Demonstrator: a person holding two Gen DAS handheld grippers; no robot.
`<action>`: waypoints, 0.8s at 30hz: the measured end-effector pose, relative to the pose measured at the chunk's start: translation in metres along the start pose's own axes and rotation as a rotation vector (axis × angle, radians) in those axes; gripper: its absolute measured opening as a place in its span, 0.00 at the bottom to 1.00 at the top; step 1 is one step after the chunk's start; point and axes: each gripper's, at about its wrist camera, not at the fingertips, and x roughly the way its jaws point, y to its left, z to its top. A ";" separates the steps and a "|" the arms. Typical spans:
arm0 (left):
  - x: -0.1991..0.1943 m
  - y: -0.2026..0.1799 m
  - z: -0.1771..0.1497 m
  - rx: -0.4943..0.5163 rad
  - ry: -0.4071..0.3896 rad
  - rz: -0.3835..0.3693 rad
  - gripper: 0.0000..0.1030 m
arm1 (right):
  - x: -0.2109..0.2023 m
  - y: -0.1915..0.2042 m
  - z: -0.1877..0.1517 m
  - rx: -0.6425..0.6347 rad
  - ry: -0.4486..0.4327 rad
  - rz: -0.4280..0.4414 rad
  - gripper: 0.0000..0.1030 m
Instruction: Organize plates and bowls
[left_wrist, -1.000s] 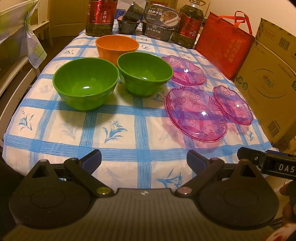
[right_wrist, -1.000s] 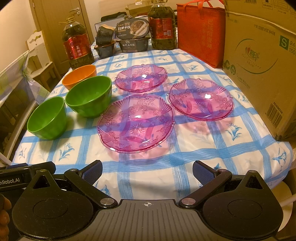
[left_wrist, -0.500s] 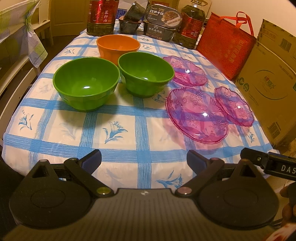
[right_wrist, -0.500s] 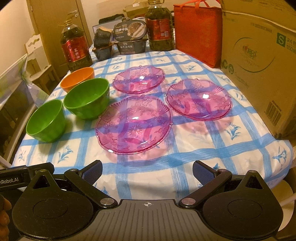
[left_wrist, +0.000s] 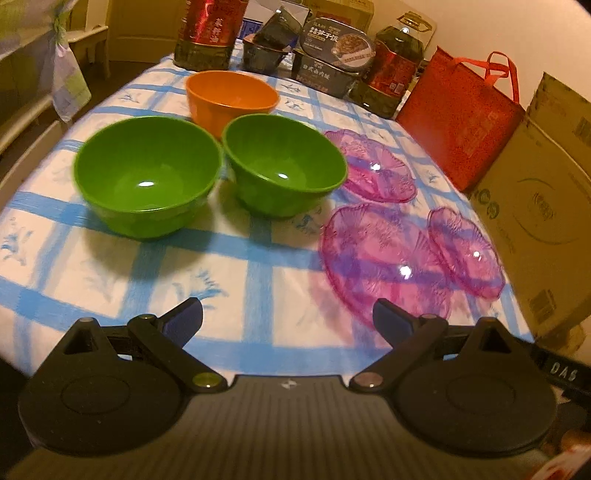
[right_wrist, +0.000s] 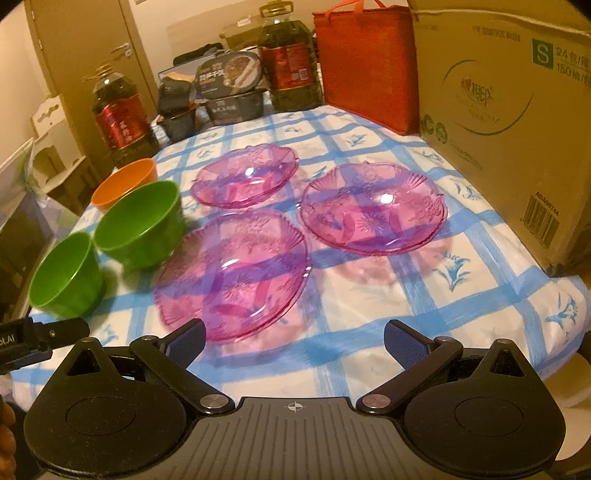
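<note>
Two green bowls, one on the left (left_wrist: 147, 181) and one on the right (left_wrist: 282, 164), stand side by side on the checked tablecloth (left_wrist: 110, 269), with an orange bowl (left_wrist: 232, 94) behind them. Three pink glass plates lie to their right: a near one (right_wrist: 232, 273), a right one (right_wrist: 371, 208) and a far one (right_wrist: 245, 179). My left gripper (left_wrist: 288, 317) is open and empty above the table's front edge, before the bowls. My right gripper (right_wrist: 293, 339) is open and empty, just short of the near plate.
Oil bottles (right_wrist: 122, 122), dark food boxes (right_wrist: 229, 85) and a red bag (right_wrist: 365, 62) stand along the table's far end. A large cardboard box (right_wrist: 509, 122) stands at the right edge. A chair (left_wrist: 33, 92) is at the left.
Both grippers have moved forward over the table toward the dishes and stay open. The bowls and plates have not moved.
</note>
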 end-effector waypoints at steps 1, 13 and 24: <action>0.006 -0.002 0.002 -0.003 0.004 -0.005 0.95 | 0.004 -0.002 0.002 0.005 -0.002 0.004 0.99; 0.077 -0.039 0.015 0.093 0.039 -0.032 0.64 | 0.066 -0.020 0.022 0.036 0.040 0.044 0.61; 0.109 -0.043 0.020 0.136 0.051 0.009 0.23 | 0.092 -0.029 0.027 0.061 0.076 0.061 0.24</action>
